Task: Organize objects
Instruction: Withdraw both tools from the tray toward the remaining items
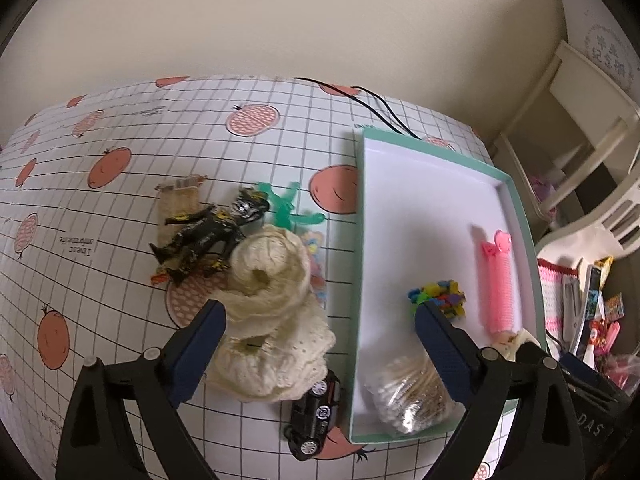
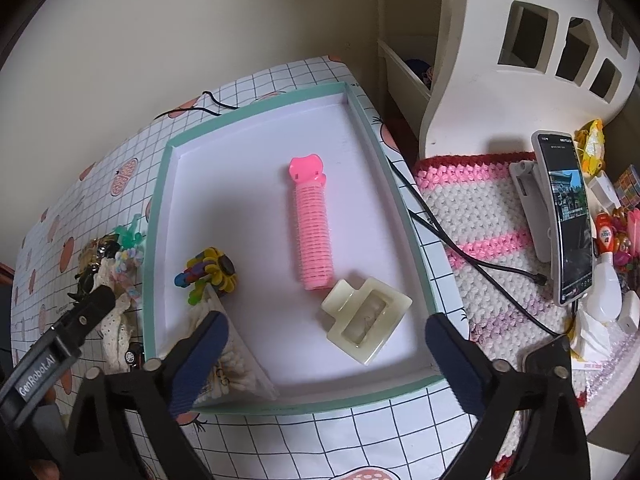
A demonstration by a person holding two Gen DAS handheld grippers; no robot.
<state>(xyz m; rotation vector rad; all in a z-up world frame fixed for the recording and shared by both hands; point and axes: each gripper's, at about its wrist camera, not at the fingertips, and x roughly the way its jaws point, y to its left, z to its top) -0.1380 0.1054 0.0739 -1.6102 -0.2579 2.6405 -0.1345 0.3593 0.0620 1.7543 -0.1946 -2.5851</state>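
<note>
Meanwhile both jaws gape empty: cream hair claw between right's, lace cloth between left's.

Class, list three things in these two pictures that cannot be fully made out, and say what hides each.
1. Toy car: left wrist view, partly under the cream lace cloth.
2. Cotton swab bag: right wrist view, partly behind a hand-held gripper finger.
3. Phone screen: right wrist view, text too small.

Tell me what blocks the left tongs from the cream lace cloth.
Nothing visible does. The left tongs are open right over the cream lace cloth, with one finger beside it. The black toy car lies at its near edge, not in the way.
</note>
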